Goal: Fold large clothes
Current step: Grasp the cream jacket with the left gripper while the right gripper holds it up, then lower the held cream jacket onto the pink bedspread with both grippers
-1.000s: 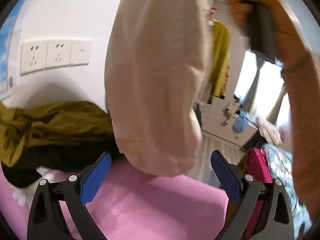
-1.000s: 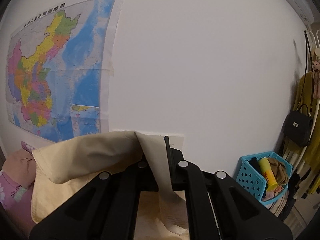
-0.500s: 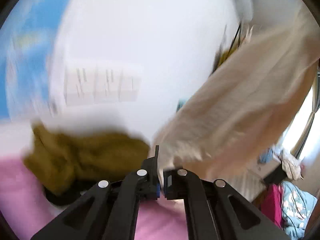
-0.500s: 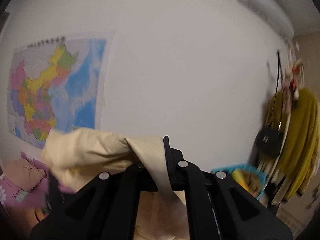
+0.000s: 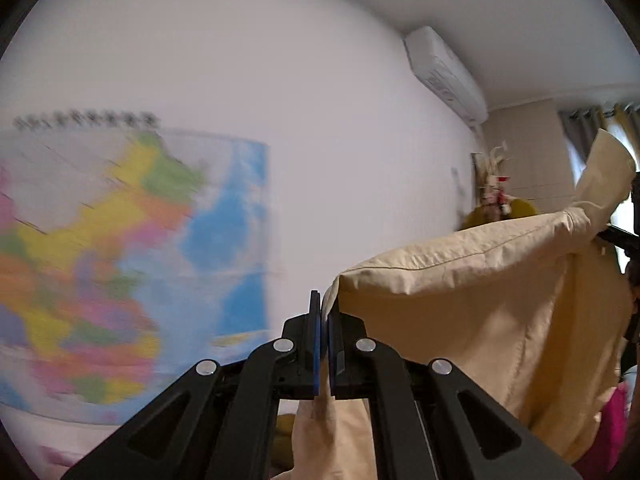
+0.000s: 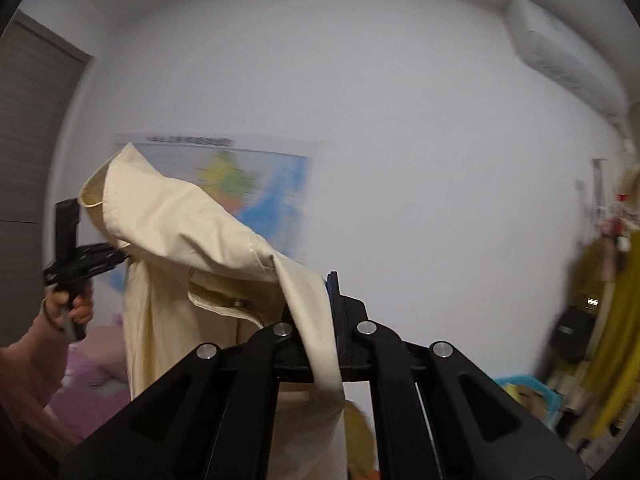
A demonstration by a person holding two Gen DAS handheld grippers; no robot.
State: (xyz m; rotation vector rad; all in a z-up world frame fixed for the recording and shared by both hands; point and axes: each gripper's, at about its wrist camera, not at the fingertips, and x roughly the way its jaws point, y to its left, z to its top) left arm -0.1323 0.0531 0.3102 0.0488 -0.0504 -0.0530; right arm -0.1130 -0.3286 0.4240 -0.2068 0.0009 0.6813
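A large cream garment [image 5: 472, 312] hangs stretched in the air between both grippers. My left gripper [image 5: 325, 312] is shut on one edge of it, the cloth pinched between the blue pads and draping down to the right. In the right wrist view the same cream garment [image 6: 180, 248] runs from my right gripper [image 6: 320, 292], shut on a strip of it, across to the left gripper [image 6: 86, 260] held up by a hand [image 6: 76, 308] at the far left. Both grippers point level, high above the bed.
A coloured wall map [image 5: 120, 264] hangs on the white wall, with an air conditioner [image 5: 444, 74] above right. A coat rack with yellow clothes and a black bag [image 6: 572, 336] stands at the right. The pink bed [image 6: 88, 396] lies low left, and a grey door [image 6: 28, 152] stands behind it.
The left gripper was open under the hanging garment, then shut on its edge and rose sharply. Both grippers have lifted; the garment now spreads between them and the view shows the upper wall.
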